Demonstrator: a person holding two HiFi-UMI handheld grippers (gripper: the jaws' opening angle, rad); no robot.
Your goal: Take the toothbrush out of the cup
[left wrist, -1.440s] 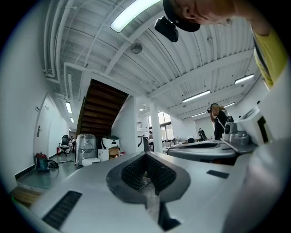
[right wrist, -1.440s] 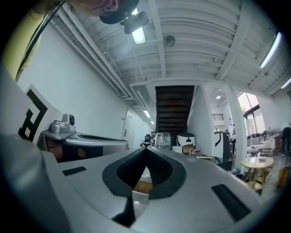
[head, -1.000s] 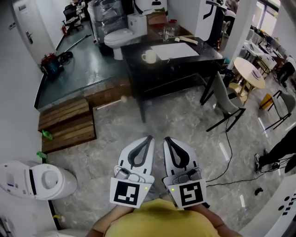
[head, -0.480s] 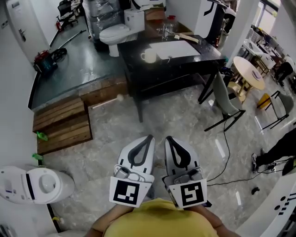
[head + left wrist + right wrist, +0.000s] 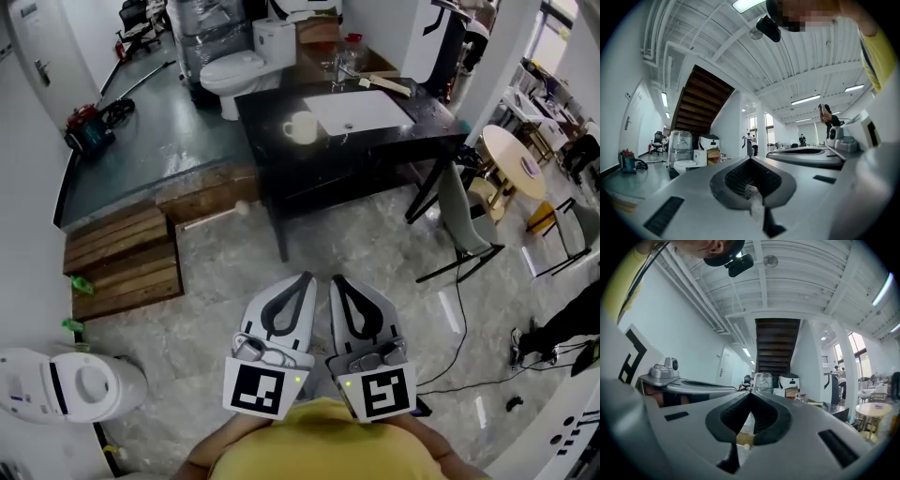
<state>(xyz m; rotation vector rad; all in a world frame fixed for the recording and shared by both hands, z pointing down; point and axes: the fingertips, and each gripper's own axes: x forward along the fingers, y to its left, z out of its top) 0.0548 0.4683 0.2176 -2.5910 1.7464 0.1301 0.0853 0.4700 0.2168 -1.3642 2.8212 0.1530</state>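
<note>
A white mug stands on the black counter, left of a white basin, far ahead of me. A clear glass stands at the counter's back edge; I cannot make out a toothbrush at this distance. Both grippers are held close to the person's body, side by side above the marble floor. My left gripper has its jaws together with nothing between them, and its own view shows the same. My right gripper is likewise shut and holds nothing.
A toilet stands behind the counter on a raised grey floor. Wooden pallets lie at the left, a white machine at the lower left. A grey chair, a round table and a floor cable are at the right.
The counter and floor have shifted slightly down and nearer in the head view. Both grippers keep their place and stay shut.
</note>
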